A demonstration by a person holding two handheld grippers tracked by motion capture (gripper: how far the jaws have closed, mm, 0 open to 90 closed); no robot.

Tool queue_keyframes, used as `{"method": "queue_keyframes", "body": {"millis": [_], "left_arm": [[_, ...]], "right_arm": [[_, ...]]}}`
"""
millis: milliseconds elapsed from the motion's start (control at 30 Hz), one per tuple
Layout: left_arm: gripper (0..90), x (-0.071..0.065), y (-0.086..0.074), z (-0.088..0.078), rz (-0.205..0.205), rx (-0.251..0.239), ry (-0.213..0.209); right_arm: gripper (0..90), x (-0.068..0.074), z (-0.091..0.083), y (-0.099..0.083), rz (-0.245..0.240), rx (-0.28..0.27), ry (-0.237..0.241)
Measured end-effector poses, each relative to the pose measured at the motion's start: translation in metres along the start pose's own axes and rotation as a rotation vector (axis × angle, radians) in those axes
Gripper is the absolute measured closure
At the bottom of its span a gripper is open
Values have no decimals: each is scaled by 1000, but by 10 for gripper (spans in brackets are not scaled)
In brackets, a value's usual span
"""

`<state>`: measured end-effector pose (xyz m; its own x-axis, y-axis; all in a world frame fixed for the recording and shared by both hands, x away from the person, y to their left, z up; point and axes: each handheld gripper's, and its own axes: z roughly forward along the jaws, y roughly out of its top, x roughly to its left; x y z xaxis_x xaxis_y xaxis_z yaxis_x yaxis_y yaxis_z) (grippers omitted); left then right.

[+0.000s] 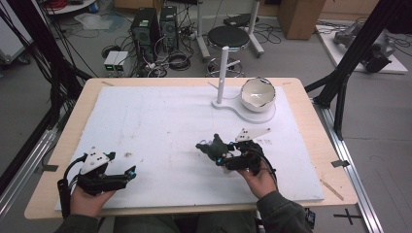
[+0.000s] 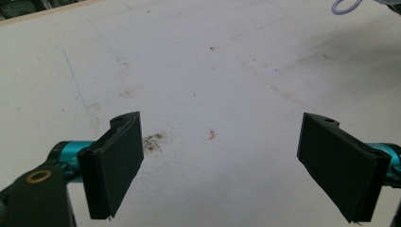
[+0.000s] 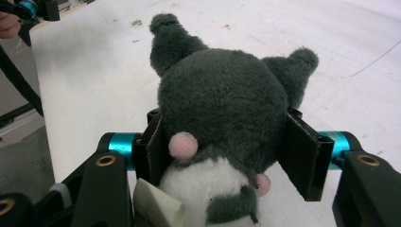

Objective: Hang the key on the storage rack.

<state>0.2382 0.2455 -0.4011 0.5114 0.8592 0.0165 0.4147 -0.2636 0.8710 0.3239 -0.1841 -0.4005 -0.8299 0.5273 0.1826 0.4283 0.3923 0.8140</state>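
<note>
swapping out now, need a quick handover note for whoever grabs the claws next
Right claw: shut on the dark grey plush toy, held above the white board, front centre-right.
Left claw: open, holding nothing, near the board's front left corner.
White bowl sits on the white stand base beside its upright post, back right.
Done: toy gripped.
Left: probably carry it to the bowl and release; the destination is my guess.

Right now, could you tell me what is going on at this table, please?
A person holds a gripper in each hand. The right gripper has its jaws closed on a dark grey plush toy just above the white board. The left gripper rests open near the board's front left corner. A white bowl sits on a stand farther back.
</note>
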Motion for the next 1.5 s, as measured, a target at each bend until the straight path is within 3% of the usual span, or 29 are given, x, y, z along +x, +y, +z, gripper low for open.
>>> {"method": "queue_keyframes", "body": {"millis": [500,900,1500], "left_arm": [[156,1,0,0,0,-6,-1],[156,1,1,-1,-3,-7,1],[156,1,1,-1,-6,-13,1]], "right_arm": [[400,-10,-18,20,-34,-8,28],[400,-17,-29,42,-50,-51,36],[400,-28,-30,63,-49,-71,35]]}}
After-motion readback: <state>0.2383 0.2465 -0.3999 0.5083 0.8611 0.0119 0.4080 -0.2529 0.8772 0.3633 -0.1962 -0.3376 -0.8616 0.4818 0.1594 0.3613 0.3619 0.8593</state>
